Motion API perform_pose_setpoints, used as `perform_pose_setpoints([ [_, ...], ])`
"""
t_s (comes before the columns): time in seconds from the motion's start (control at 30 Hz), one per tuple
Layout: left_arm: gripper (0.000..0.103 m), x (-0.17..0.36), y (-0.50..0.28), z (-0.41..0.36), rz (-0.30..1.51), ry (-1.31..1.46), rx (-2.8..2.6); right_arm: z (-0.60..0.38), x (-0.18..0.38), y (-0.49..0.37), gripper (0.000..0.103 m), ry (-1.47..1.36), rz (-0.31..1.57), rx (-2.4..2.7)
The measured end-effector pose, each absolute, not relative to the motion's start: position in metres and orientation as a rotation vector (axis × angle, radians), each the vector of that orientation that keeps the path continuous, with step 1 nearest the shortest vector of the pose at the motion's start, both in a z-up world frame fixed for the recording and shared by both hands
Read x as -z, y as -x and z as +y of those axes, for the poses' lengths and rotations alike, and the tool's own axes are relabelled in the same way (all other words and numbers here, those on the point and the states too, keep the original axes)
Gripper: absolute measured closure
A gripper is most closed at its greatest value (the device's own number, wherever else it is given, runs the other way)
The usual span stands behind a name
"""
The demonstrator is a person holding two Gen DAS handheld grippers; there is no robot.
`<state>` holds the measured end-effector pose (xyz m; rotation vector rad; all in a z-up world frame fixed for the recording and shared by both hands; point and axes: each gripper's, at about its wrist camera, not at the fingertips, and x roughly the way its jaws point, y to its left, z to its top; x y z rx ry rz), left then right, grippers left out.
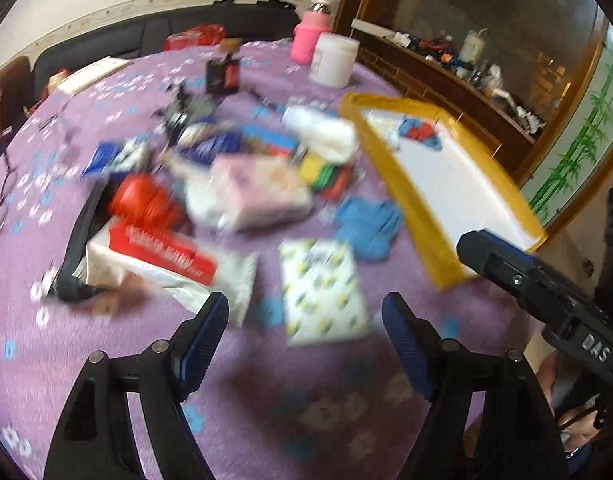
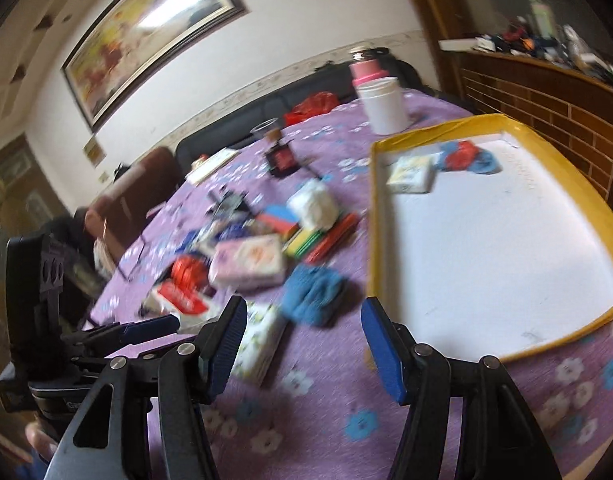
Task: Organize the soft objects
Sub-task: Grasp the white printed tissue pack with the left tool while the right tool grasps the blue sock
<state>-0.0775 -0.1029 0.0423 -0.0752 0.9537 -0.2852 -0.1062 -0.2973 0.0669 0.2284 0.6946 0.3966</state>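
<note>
left gripper (image 1: 304,332) spread, empty | right gripper (image 2: 304,340) same | blue cloth (image 2: 312,300) beside tray (image 2: 418,130) | blurry approach, could snag tissue pack (image 2: 258,344)

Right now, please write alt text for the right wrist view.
The open right gripper hovers empty over a purple tablecloth, between a blue cloth and a yellow-rimmed tray. The tray holds a tissue pack and a red-blue item.
</note>
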Motion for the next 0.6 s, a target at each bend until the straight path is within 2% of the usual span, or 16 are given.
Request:
perform_pose_setpoints([
  [0.4,0.025,-0.011,0.056,-0.145,0.982,-0.086,0.282,-0.305,-0.063,0.108,0.039,-0.216,0.629,-0.303],
  [0.47,0.037,-0.007,0.049,-0.148,0.985,-0.116,0.254,-0.303,-0.065,0.108,0.039,-0.205,0.630,-0.303],
  [0.5,0.050,-0.007,0.046,-0.147,0.978,-0.127,0.235,-0.302,-0.066,0.107,0.039,-0.199,0.629,-0.307],
  [0.6,0.052,-0.010,0.041,-0.136,0.966,-0.116,0.237,-0.295,-0.066,0.104,0.039,-0.174,0.652,-0.329],
])
